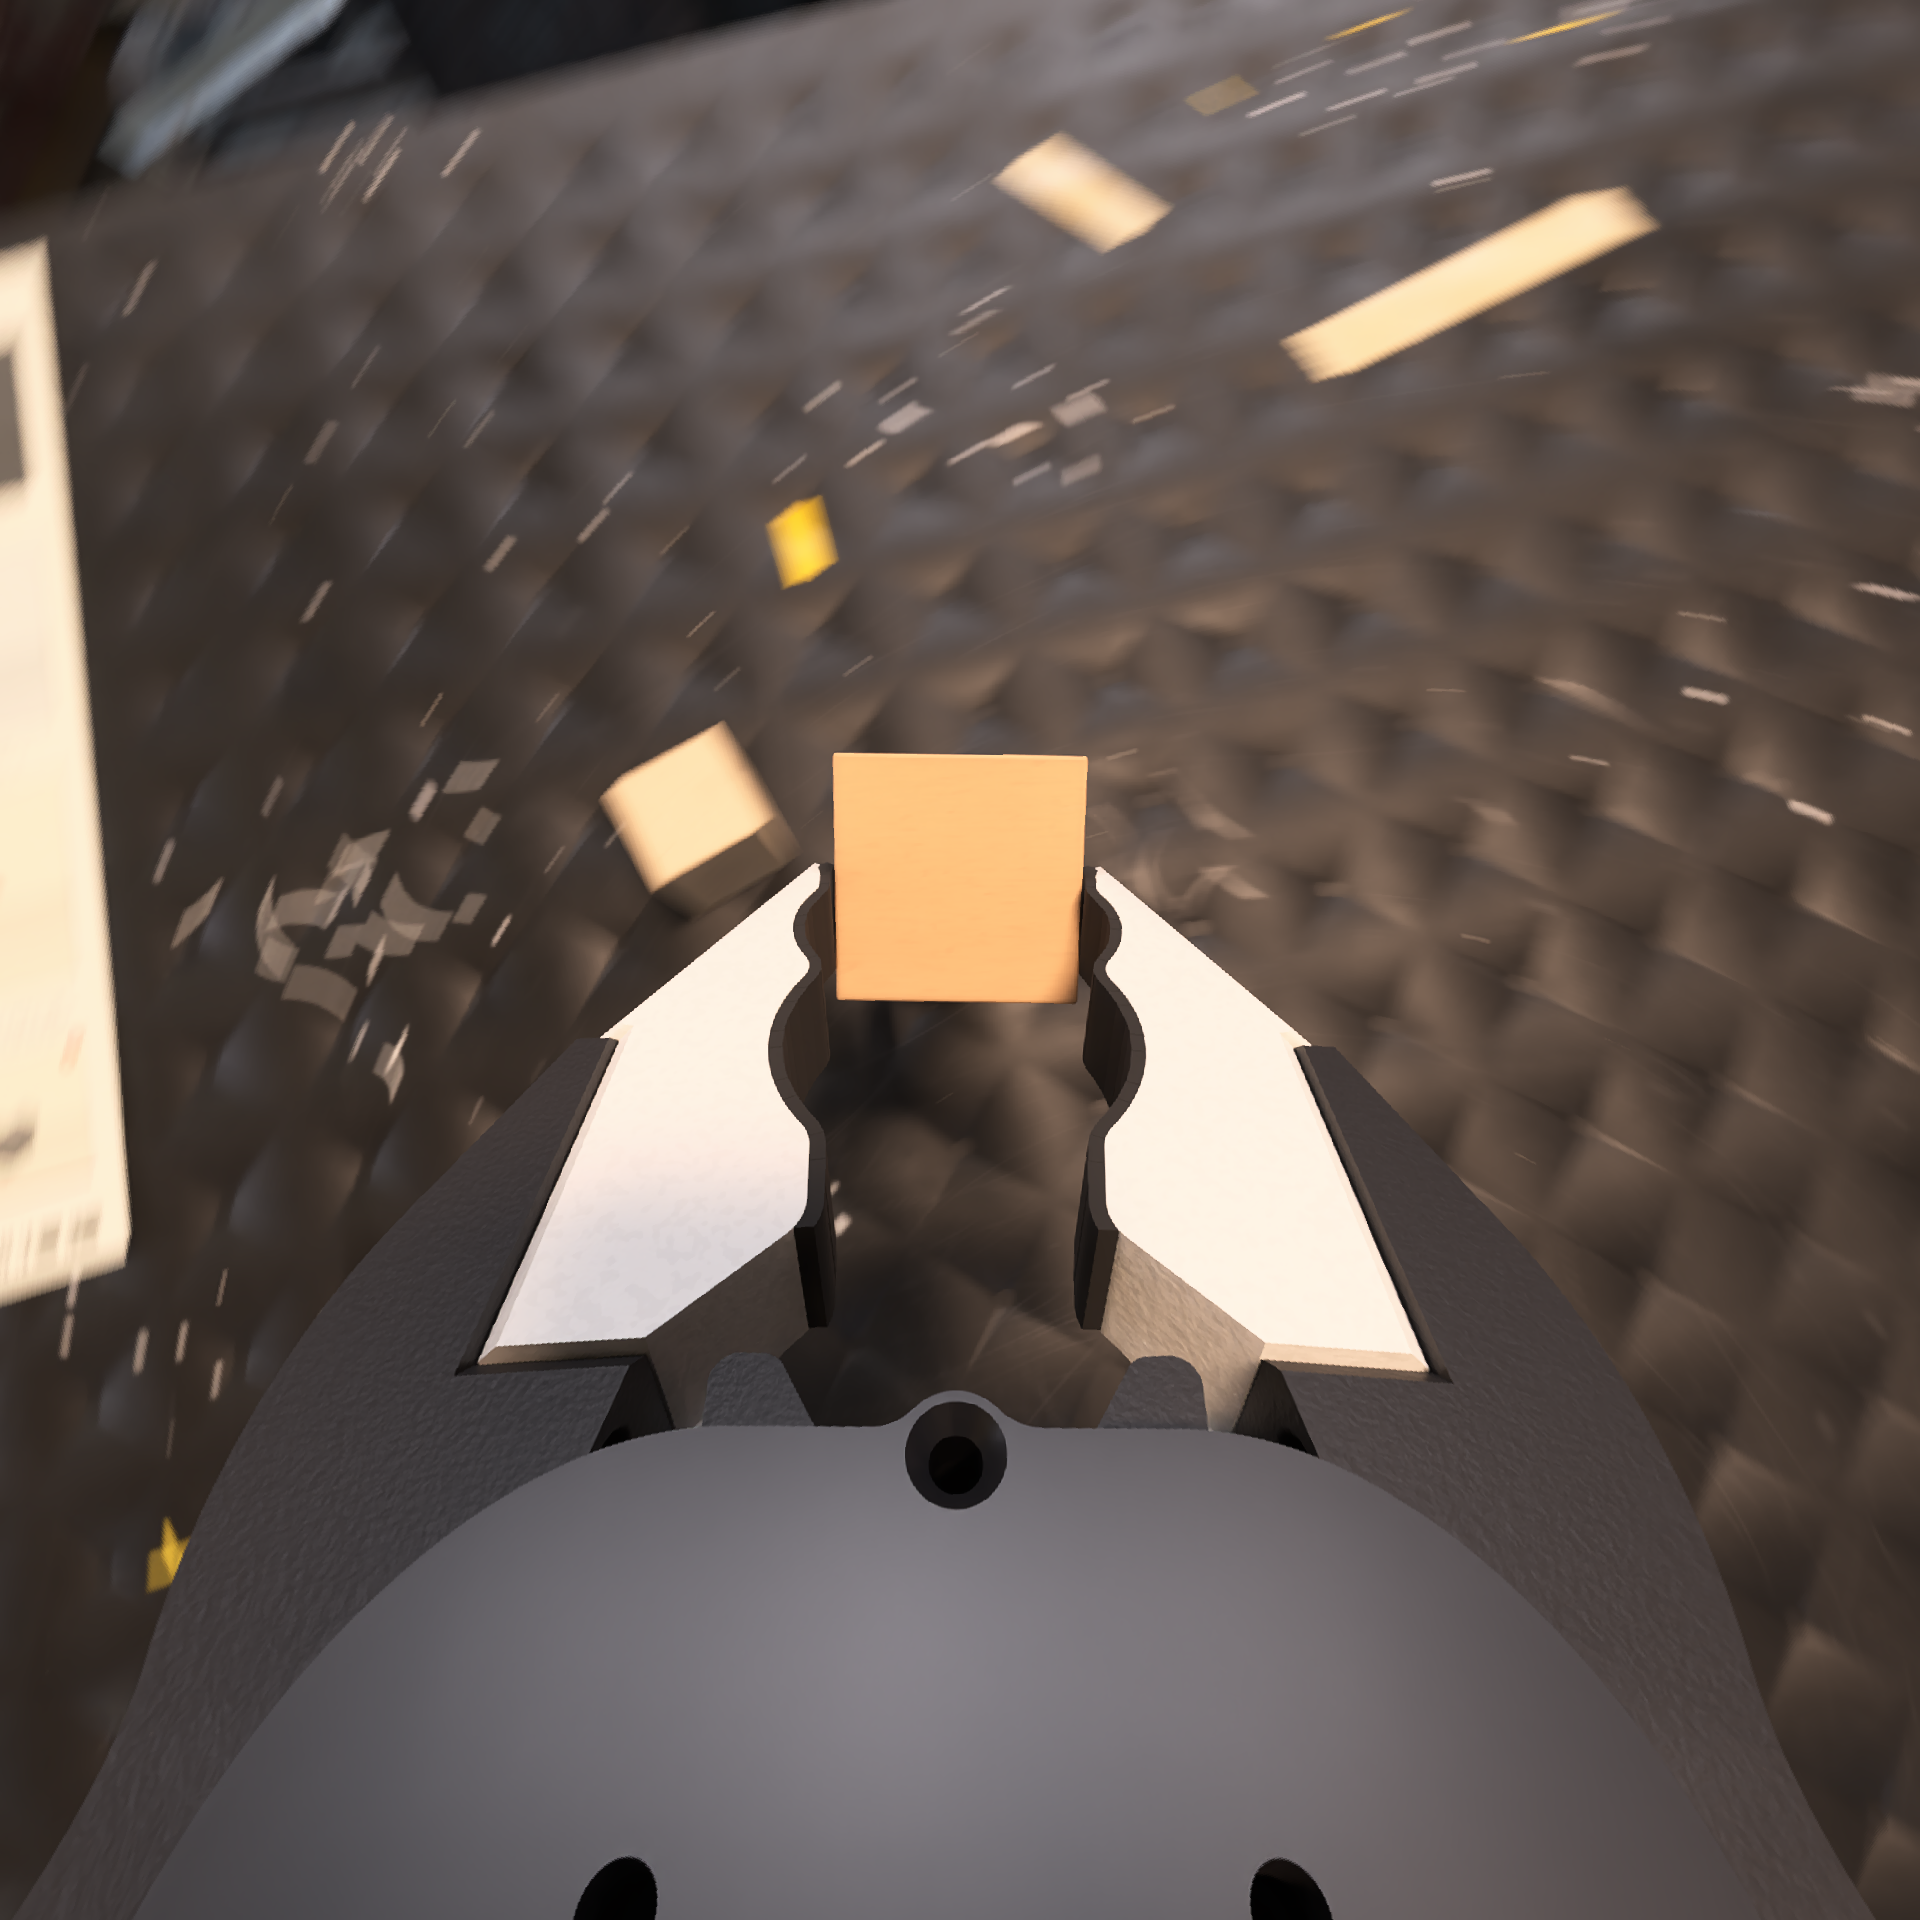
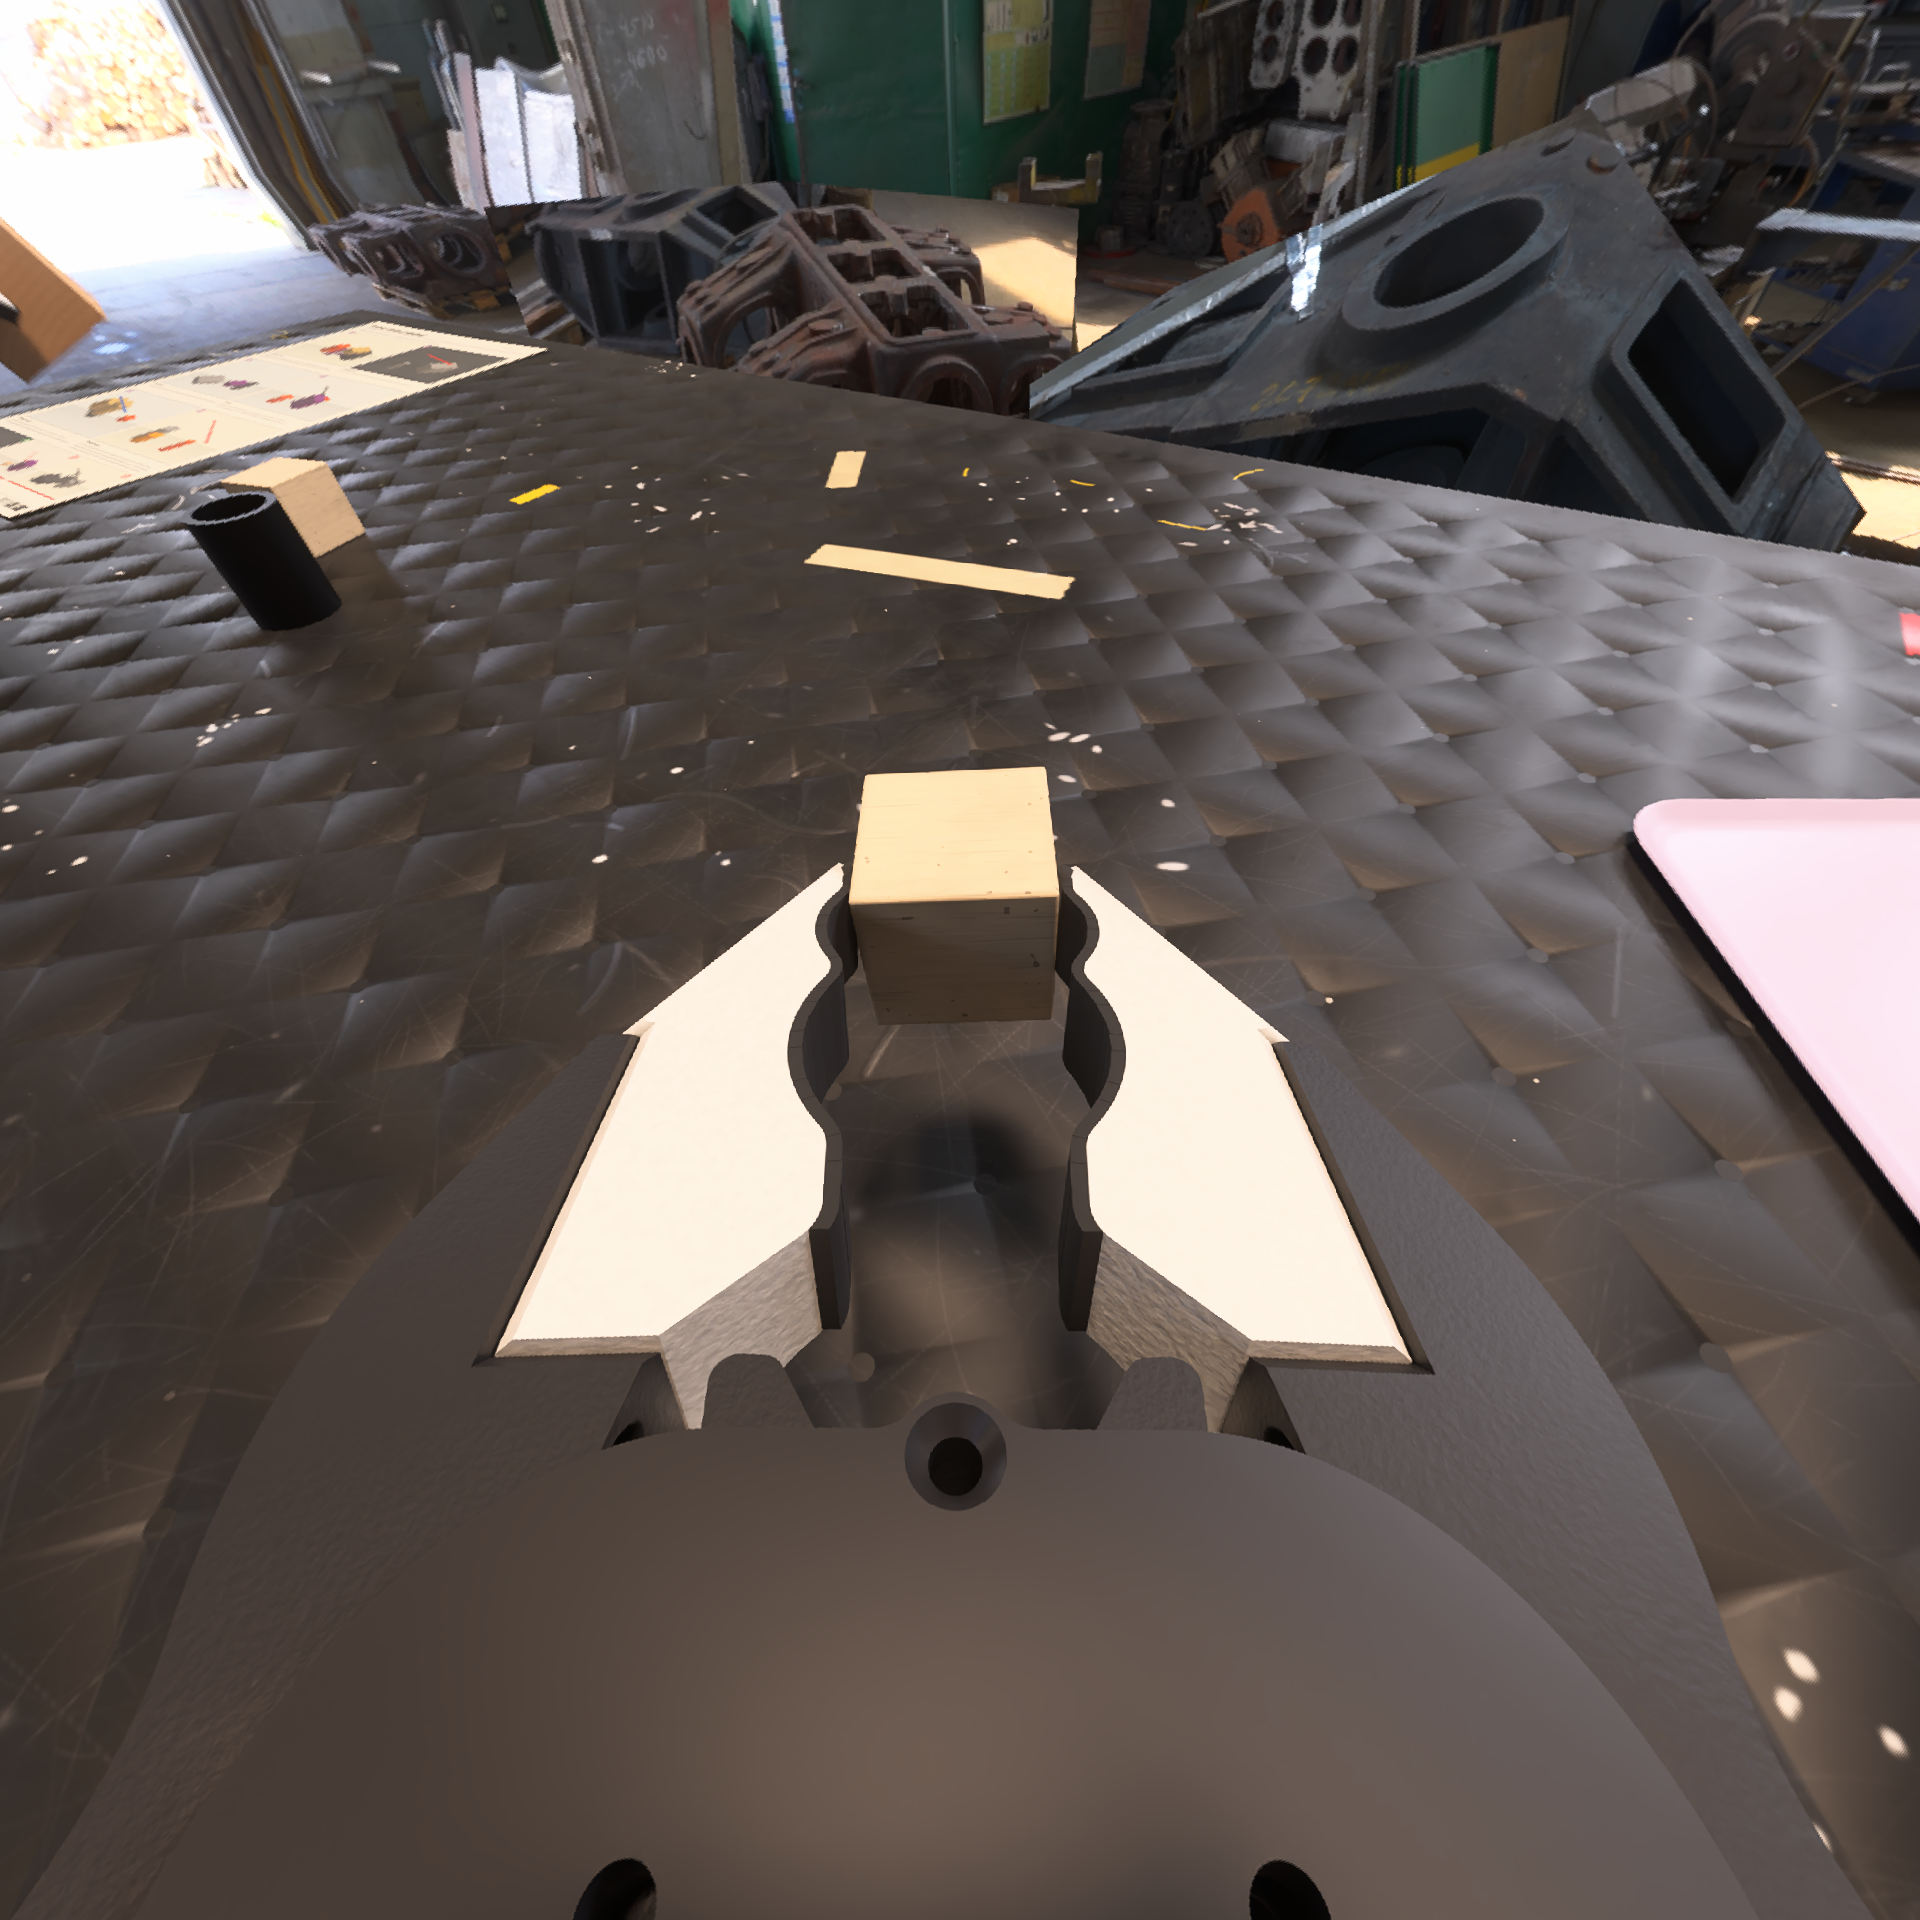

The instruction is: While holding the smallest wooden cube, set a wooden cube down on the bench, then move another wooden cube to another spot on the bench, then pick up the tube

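Note:
My left gripper [image 1: 958, 883] is shut on an orange-tan wooden cube [image 1: 956, 878], held above the dark patterned bench [image 1: 1351, 831]; that view is blurred. A pale wooden cube [image 1: 691, 816] lies on the bench just left of it. My right gripper [image 2: 956, 883] is shut on a small pale wooden cube [image 2: 954, 894], held just above the bench [image 2: 623, 831]. In the right wrist view a black tube [image 2: 265, 561] stands upright at the far left, with another pale wooden cube [image 2: 301, 504] right behind it.
A printed paper sheet [image 2: 239, 405] lies at the bench's far left and also shows in the left wrist view [image 1: 47, 779]. A pink tray [image 2: 1808, 935] sits at the right. Tape strips [image 2: 935, 571] lie on the bench. Heavy machine castings [image 2: 1455, 343] stand beyond the far edge.

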Controlling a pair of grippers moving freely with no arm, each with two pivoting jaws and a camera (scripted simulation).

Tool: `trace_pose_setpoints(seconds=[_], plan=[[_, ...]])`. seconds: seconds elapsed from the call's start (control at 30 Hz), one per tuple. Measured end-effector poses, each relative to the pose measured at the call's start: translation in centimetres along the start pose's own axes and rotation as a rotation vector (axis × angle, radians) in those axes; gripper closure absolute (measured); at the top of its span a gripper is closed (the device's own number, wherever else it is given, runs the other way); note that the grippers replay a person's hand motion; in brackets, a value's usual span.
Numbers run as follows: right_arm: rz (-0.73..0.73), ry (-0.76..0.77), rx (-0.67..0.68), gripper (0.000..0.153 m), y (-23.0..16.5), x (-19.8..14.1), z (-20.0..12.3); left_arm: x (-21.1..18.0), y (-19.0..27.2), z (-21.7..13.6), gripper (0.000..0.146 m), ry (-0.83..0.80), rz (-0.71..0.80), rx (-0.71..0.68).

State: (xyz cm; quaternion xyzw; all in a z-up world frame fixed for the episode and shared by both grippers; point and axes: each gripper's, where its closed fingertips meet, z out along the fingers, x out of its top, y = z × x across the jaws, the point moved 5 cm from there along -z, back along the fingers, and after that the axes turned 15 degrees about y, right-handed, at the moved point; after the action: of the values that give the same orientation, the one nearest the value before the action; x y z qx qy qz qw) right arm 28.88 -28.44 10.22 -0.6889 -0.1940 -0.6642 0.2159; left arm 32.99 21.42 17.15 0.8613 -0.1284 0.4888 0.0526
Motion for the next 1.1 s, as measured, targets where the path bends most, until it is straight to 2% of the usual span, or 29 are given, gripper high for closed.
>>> trace_pose_setpoints(seconds=[0.07, 0.1, 0.2, 0.3, 0.37, 0.47, 0.6, 0.77, 0.8, 0.87, 0.9, 0.97, 1.03, 1.1], plan=[[-0.001, 0.0, -0.003, 0.115, 0.0, 0.0, 0.0, 2.1, 4.4, -0.2, 0.099, 0.051, 0.113, -0.165], [0.001, -0.001, -0.002, 0.115, 0.0, 0.0, 0.0, 2.9, 6.1, 0.4, 0.099, 0.028, 0.125, -0.187], [0.002, -0.002, -0.001, 0.115, 0.0, 0.0, 0.0, 3.6, 10.3, 3.9, 0.099, -0.08, 0.057, -0.08], [0.007, 0.002, 0.0, 0.115, 0.0, 0.1, -0.2, 2.3, 13.3, 8.1, 0.099, -0.171, 0.045, -0.024], [0.007, 0.0, 0.004, 0.115, -0.1, 0.0, -0.3, 1.0, 14.2, 10.9, 0.099, -0.25, 0.055, 0.016], [0.004, 0.003, 0.005, 0.115, 0.0, 0.1, -0.4, -0.6, 13.7, 13.8, 0.099, -0.338, -0.02, 0.071], [0.009, 0.005, 0.01, 0.115, 0.0, 0.2, -0.5, -1.9, 12.8, 15.5, 0.099, -0.385, -0.079, 0.137], [0.006, -0.002, 0.007, 0.115, 0.1, 0.2, -0.4, -2.2, 13.1, 16.1, 0.099, -0.381, -0.107, 0.127], [0.005, -0.003, 0.007, 0.115, 0.1, 0.2, -0.4, -2.2, 13.1, 16.2, 0.099, -0.369, -0.099, 0.142], [0.002, -0.003, 0.005, 0.115, 0.1, 0.2, -0.5, -2.0, 13.0, 15.8, 0.072, -0.358, -0.088, 0.154], [0.001, -0.003, 0.004, 0.115, 0.2, 0.2, -0.5, -1.6, 13.1, 15.1, 0.068, -0.344, -0.079, 0.153], [0.001, -0.003, 0.003, 0.115, 0.2, 0.1, -0.5, 0.2, 13.7, 12.2, 0.067, -0.24, -0.022, 0.143], [0.003, -0.006, 0.002, 0.115, 0.4, 0.1, -0.5, 2.6, 13.8, 7.1, 0.069, -0.044, 0.038, 0.13], [0.005, -0.008, 0.001, 0.115, 0.4, 0.0, -0.5, 4.3, 11.8, 1.7, 0.078, 0.134, 0.082, 0.192]])
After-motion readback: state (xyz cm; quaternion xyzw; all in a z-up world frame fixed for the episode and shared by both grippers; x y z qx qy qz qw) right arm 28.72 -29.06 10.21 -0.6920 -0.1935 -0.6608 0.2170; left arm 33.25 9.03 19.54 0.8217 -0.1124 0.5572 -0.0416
